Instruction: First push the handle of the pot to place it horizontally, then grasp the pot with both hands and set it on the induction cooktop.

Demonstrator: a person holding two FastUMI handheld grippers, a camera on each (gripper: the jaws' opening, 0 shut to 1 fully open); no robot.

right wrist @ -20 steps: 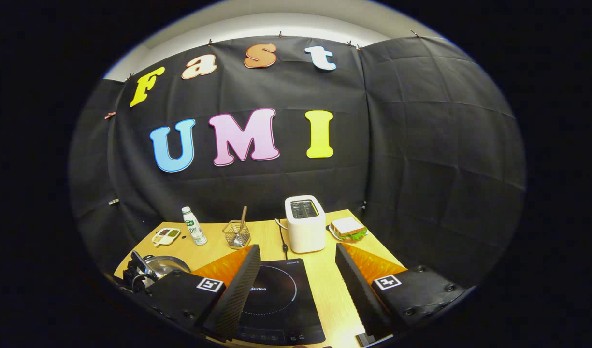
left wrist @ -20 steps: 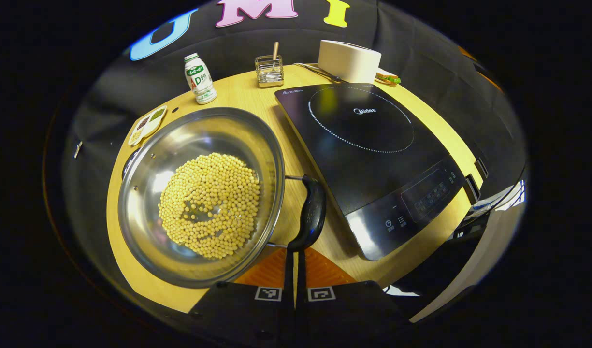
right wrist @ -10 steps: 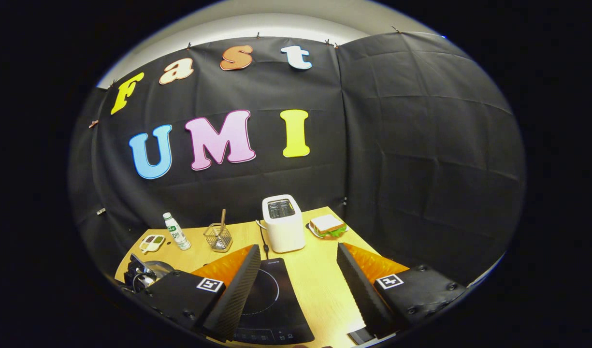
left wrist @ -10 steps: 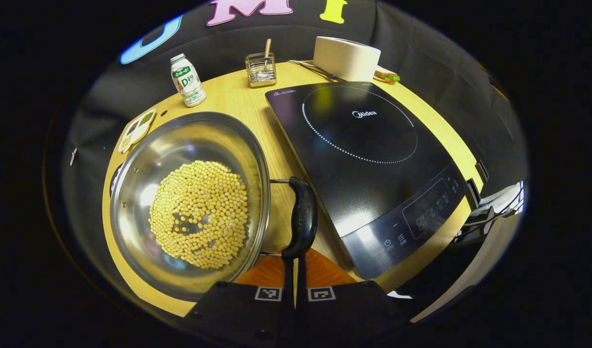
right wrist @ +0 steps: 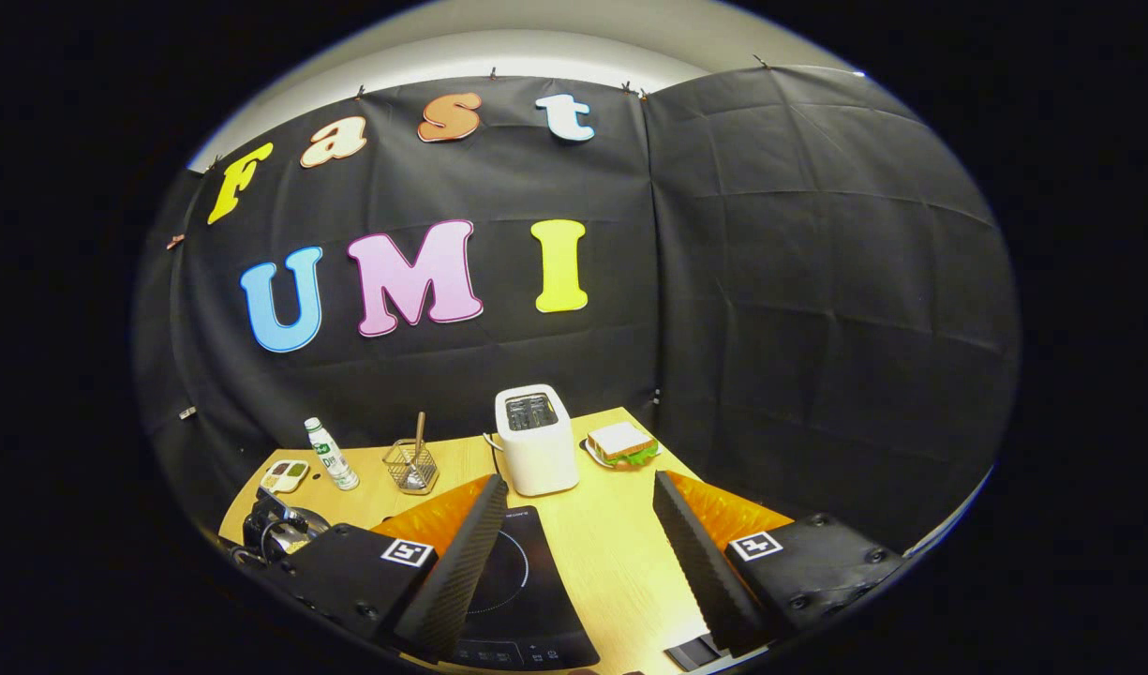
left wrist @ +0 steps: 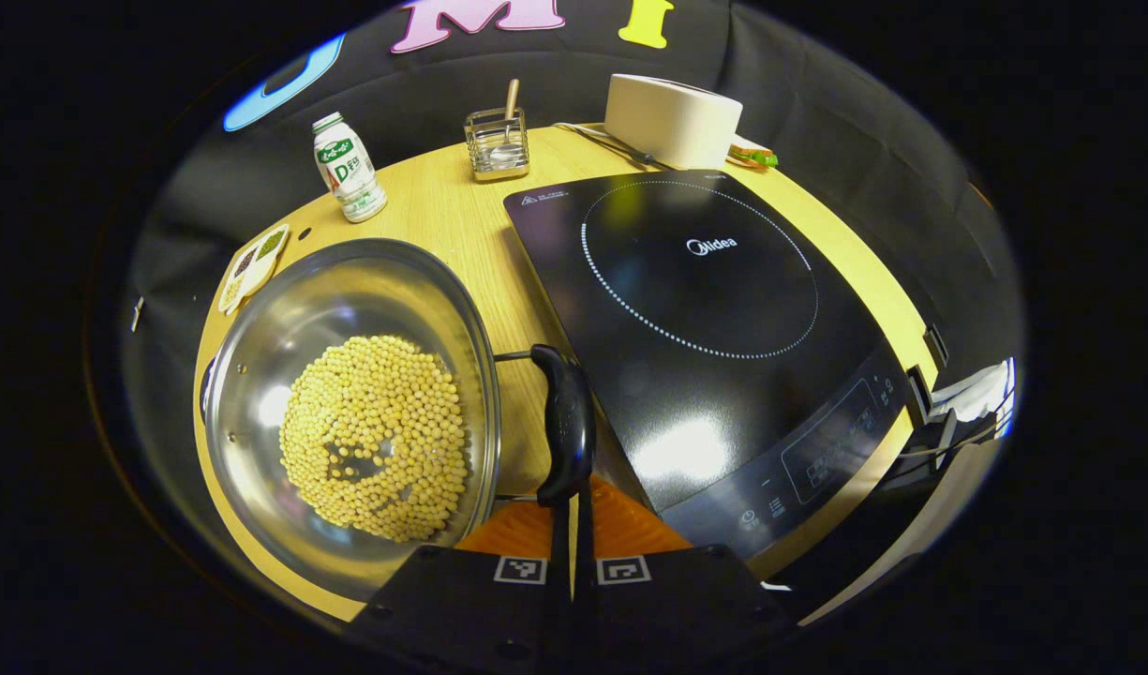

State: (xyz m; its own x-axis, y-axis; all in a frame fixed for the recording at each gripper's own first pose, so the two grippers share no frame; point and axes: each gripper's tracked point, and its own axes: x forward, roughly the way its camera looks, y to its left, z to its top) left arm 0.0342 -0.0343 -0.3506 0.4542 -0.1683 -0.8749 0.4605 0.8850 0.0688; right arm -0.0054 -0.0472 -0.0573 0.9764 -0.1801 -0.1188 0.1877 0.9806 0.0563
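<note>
The left tool (left wrist: 572, 506) is sitting with its fingers pressed together, tips touching the near end of the pot's handle (left wrist: 564, 433), clamped on nothing. The pot (left wrist: 349, 412) is resting on the counter (left wrist: 442, 202) at about nine o'clock from the cooktop (left wrist: 705, 309), just beside its edge, with beans (left wrist: 377, 436) heaped in the bottom.

The risk, as I judge it: the closed tips are bearing on a rounded end of the handle, so a push could slide off and jab the cooktop's edge or the pot wall. A hard shove could also turn or skid the whole pot on the smooth wood and scatter beans (the handle hangs on thin wire arms, so it probably swings easily). The lift cannot begin either, since the right tool (right wrist: 574, 544) is hanging with its fingers wide apart, over the cooktop's right edge and well apart from the pot.

The counter is pale wood, set in a booth of black cloth. Along its far side, from ten to one o'clock, are standing a small dish (left wrist: 252, 265), a bottle (left wrist: 347, 178), a wire holder (left wrist: 497, 142), a toaster (left wrist: 672, 120) and a sandwich (right wrist: 618, 442).
</note>
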